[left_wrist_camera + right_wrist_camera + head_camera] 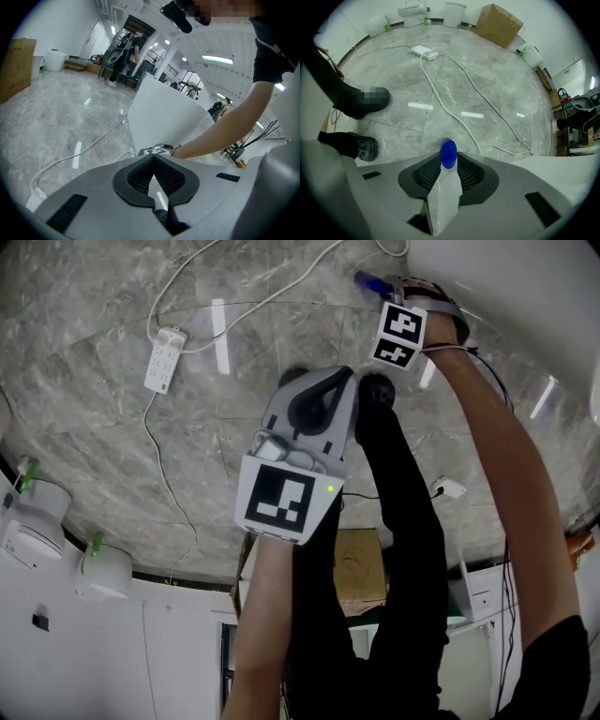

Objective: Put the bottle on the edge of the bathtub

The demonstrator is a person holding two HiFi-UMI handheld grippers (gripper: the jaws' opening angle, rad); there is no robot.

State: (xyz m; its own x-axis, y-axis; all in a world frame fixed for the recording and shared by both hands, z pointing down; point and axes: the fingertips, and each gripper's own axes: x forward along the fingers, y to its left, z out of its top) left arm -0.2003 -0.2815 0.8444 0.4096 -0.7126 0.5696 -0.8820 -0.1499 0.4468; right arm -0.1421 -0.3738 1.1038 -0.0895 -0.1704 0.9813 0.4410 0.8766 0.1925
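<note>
A clear bottle (444, 197) with a blue cap (449, 153) lies lengthwise between the jaws of my right gripper (449, 163). The pads sit against its sides, so it is shut on the bottle. From the head view, the right gripper (386, 289) is held far out beside the white bathtub (511, 268), and the blue cap (366, 282) sticks out to its left. My left gripper (321, 381) hovers over the floor in the middle, shut and holding nothing. In its own view the left gripper's (153, 160) pads meet at the tips, with the bathtub wall (164, 117) ahead.
A white power strip (164, 360) and its long cables (454, 112) lie on the grey marble floor. My own black shoes (365, 101) stand nearby. A cardboard box (499, 23) and white toilets (103, 573) line the wall. A person (136, 47) stands far off.
</note>
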